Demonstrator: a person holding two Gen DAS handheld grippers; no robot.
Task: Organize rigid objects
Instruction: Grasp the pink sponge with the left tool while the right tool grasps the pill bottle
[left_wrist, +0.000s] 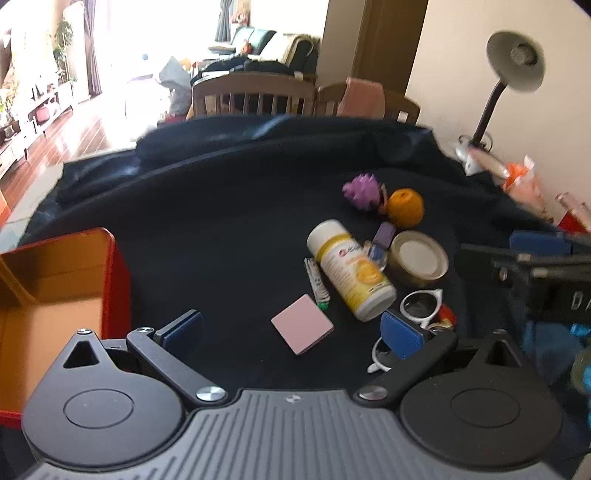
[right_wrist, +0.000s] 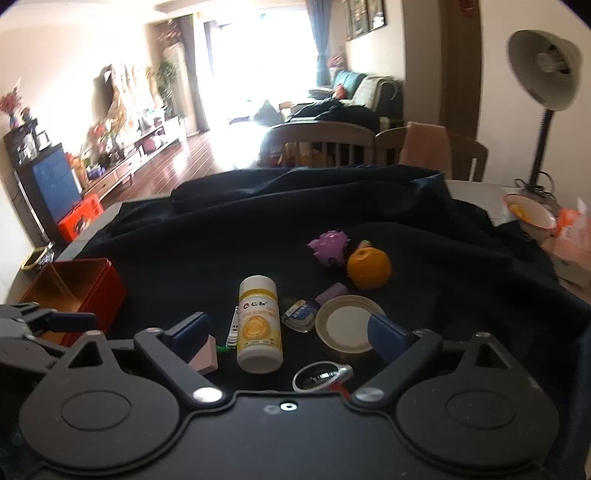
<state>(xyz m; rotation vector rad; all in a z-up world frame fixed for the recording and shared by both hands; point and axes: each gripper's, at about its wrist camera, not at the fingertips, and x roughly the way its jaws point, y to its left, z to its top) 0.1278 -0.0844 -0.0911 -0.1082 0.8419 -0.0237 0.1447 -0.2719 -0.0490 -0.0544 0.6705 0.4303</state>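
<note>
Rigid items lie on a dark cloth (left_wrist: 221, 229). My left gripper (left_wrist: 293, 332) is open and hovers over a pink square block (left_wrist: 302, 324), which shows between its blue pads without touching them. A white and yellow bottle (left_wrist: 351, 269) lies on its side beside a thin tube (left_wrist: 317, 284), a round tin lid (left_wrist: 419, 258) and white sunglasses (left_wrist: 421, 306). My right gripper (right_wrist: 288, 332) is open, with the bottle (right_wrist: 258, 328) lying between and beyond its fingers, untouched. The pink block (right_wrist: 205, 354) sits by its left finger. An open red box (left_wrist: 55, 295) stands at the left.
An orange (right_wrist: 368, 273), a purple spiky toy (right_wrist: 328, 245), a purple eraser (right_wrist: 332, 293) and a small packet (right_wrist: 299, 314) lie behind the lid (right_wrist: 345, 328). A desk lamp (right_wrist: 543, 66), a bowl (right_wrist: 530, 218) and a tissue box stand at the right. Chairs (right_wrist: 317, 144) line the far edge.
</note>
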